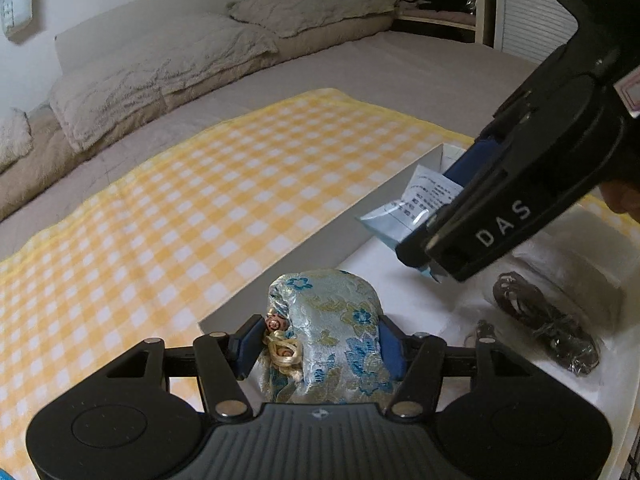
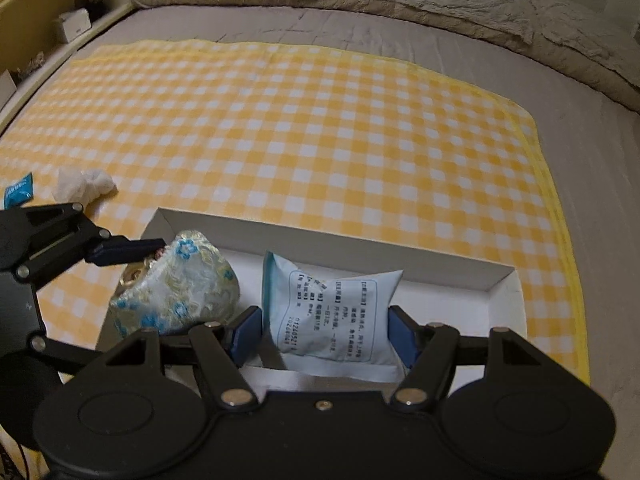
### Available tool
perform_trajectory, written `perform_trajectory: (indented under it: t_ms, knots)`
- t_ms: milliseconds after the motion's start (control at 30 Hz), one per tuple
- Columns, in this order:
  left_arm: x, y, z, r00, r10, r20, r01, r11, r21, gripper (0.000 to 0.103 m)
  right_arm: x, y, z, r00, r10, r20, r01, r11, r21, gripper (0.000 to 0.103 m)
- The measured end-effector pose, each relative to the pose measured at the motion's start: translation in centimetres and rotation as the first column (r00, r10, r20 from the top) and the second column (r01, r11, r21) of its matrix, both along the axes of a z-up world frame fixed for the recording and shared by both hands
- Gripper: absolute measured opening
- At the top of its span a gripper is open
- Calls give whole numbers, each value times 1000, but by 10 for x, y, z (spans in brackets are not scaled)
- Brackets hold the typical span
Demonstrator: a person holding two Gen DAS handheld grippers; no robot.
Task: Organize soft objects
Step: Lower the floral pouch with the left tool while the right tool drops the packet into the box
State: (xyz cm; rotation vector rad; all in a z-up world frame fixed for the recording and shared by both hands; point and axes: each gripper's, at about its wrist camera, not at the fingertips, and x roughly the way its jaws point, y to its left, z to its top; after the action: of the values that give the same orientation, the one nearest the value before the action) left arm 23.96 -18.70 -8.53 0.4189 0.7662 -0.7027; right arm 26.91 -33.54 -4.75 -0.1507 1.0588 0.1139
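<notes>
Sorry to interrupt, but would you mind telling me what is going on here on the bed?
A person with two handheld grippers is packing soft items into a shallow white cardboard box on a yellow checked blanket. The left gripper holds a floral blue satin pouch over the box's edge; the right gripper holds a pale blue printed sachet above the box.

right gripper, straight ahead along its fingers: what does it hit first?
Probably the far wall of the white box. The right gripper, shut on the pale blue sachet, points at it over the box; the checkered cloth lies beyond. Depth is unclear.
</notes>
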Motion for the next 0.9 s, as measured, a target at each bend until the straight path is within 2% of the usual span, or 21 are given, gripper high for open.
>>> perform_trajectory:
  t_ms: [100, 200, 400, 667, 833, 900]
  knots:
    - [0, 3, -2, 1000, 4, -16, -4, 1000, 14, 81, 6, 1, -3, 1000, 1, -7, -1, 1000, -2, 69]
    - [1, 5, -1, 1000, 0, -27, 0, 1000, 14, 85, 10, 1, -6, 1000, 3, -10, -3, 1000, 14, 73]
    - [0, 13, 2, 999, 16, -51, -15, 1000, 2, 86, 13, 2, -12, 999, -14, -39, 15, 999, 36, 81]
    - [-7, 17, 9, 998, 27, -59, -28, 999, -21, 87, 5, -1, -11, 997, -33, -63, 35, 999, 30, 82]
    - [-12, 19, 14, 998, 26, -61, -28, 999, -39, 87, -2, -10, -8, 993, -30, -117, 34, 999, 27, 71]
    - [-13, 19, 15, 998, 25, -62, -28, 999, -41, 87, -4, -12, -13, 988, -12, -152, 16, 999, 28, 57]
